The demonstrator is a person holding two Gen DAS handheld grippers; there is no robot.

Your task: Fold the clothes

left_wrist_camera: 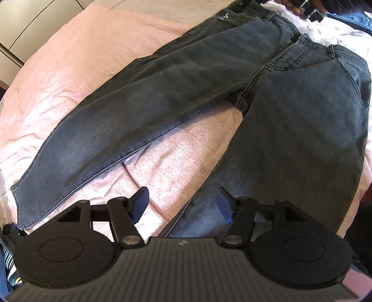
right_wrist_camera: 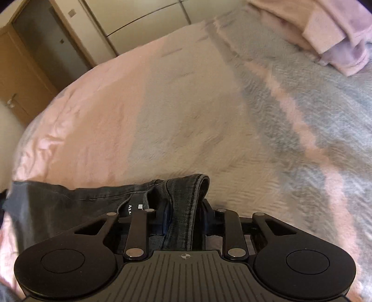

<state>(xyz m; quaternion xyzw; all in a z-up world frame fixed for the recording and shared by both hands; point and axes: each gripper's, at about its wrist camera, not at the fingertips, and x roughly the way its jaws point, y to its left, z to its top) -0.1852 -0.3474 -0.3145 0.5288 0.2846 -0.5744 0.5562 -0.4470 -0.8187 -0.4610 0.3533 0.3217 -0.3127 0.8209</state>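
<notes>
Dark grey jeans (left_wrist_camera: 162, 93) lie spread on a pink bedspread (left_wrist_camera: 69, 69), the legs fanned apart towards me and the waistband at the far end. My left gripper (left_wrist_camera: 182, 203) hovers open above the inner edge of the nearer leg, nothing between its blue pads (left_wrist_camera: 139, 204). In the right wrist view my right gripper (right_wrist_camera: 183, 220) is shut on a bunched fold of the jeans' waistband (right_wrist_camera: 186, 192), which hides the fingertips. A label (right_wrist_camera: 130, 209) shows beside the fold. The right gripper (left_wrist_camera: 311, 11) and a hand appear at the top of the left wrist view.
Beyond the waistband the bed is covered by a pale blue and pink blanket (right_wrist_camera: 290, 104), with folded lilac and pink clothes (right_wrist_camera: 337, 46) at its far corner. Wardrobe doors (right_wrist_camera: 139, 23) and a room door (right_wrist_camera: 46, 46) stand behind. Striped clothing (left_wrist_camera: 9, 267) lies lower left.
</notes>
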